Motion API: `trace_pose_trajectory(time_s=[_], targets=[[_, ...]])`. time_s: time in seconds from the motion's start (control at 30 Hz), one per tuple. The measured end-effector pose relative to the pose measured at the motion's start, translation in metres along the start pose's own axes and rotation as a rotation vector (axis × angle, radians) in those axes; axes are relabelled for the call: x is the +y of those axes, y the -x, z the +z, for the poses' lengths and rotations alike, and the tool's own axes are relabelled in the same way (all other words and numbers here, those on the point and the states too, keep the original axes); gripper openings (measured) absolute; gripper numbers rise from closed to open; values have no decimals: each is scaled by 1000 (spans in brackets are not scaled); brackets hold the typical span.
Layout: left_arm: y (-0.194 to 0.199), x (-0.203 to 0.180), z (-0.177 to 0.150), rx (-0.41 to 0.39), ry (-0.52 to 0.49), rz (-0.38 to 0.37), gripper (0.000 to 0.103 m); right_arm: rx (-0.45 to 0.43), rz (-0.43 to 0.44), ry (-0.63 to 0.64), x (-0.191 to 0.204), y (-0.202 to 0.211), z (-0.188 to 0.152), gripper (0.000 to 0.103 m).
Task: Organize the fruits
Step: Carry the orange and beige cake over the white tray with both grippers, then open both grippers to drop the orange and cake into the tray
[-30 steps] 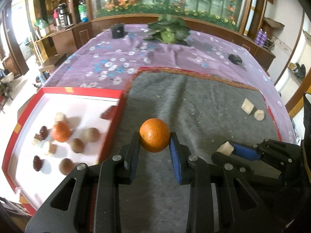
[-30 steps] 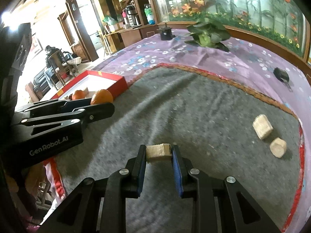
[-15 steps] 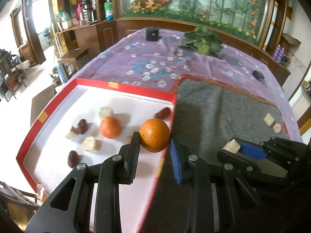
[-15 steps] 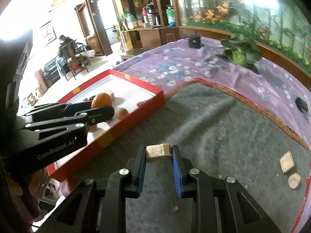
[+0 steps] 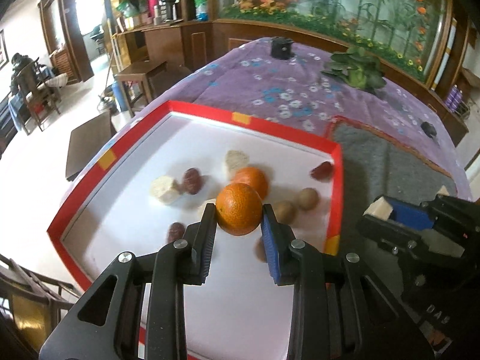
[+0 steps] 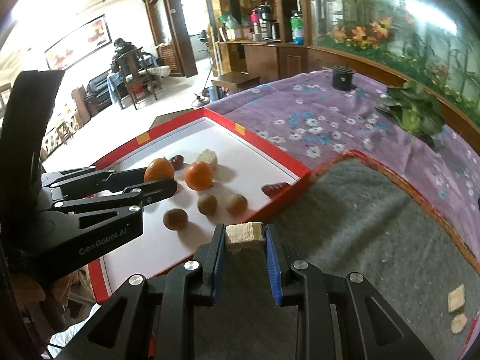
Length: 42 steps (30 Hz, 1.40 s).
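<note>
My left gripper point(image 5: 239, 219) is shut on an orange point(image 5: 239, 209) and holds it over the white floor of the red-rimmed tray point(image 5: 336, 180). The tray holds another orange point(image 5: 255, 177), brown round fruits point(image 5: 306, 198), dark red dates point(image 5: 192, 177) and pale chunks point(image 5: 163, 189). My right gripper point(image 6: 244, 235) is shut on a pale sugarcane-like chunk point(image 6: 244, 234), held over the grey mat just right of the tray's edge point(image 6: 288, 198). The left gripper and its orange point(image 6: 159, 170) also show in the right wrist view.
Two more pale chunks point(image 6: 457, 303) lie on the grey mat point(image 6: 375, 225) at the right. A leafy green vegetable point(image 5: 357, 70) and a black pot point(image 5: 282, 48) sit on the purple flowered cloth behind. The table edge drops off left of the tray.
Both grippers have moved left with their loads. The left gripper went from above the grey mat to above the tray; the right gripper has come up to the tray's edge.
</note>
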<state>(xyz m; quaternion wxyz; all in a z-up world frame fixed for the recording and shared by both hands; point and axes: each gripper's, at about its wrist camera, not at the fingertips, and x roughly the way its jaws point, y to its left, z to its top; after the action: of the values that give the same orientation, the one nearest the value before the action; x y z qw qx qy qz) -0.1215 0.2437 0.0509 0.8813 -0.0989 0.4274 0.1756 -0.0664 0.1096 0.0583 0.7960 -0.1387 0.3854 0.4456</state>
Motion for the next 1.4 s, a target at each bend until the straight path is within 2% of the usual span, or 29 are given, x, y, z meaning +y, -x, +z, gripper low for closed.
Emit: trace_pose_trajectory(time_s=[0.3,0.5,0.73,0.87,1.0,1.1,1.17,1.23,1.4], targets=[[-4,14,-5,20,19,5,29,19,39,26,7,-34,24,24],[-14,16,-6,34,28,2,29,44,33,48,8,-59,41,24],[-14,13,-6,28,21,26,30,95,52,39,4,-89,44,24],[-16,12,-6,23,22,42,31,87,72,10,0,-90,42,25],[-21,14,-6,46,33,44,31,72,68,8,0,-83,39,35],[-20,14,-6,43,37,53,37,64,71,6,0,-75,37,35],[-17,13,-5,27,40,60,54,56,64,6,0,-68,35,35],[-13,14,-4,12,48,62,57,50,56,8,1,-62,32,36],[-8,7,-2,1,44,57,57,23,43,-6,-6,-41,23,37]])
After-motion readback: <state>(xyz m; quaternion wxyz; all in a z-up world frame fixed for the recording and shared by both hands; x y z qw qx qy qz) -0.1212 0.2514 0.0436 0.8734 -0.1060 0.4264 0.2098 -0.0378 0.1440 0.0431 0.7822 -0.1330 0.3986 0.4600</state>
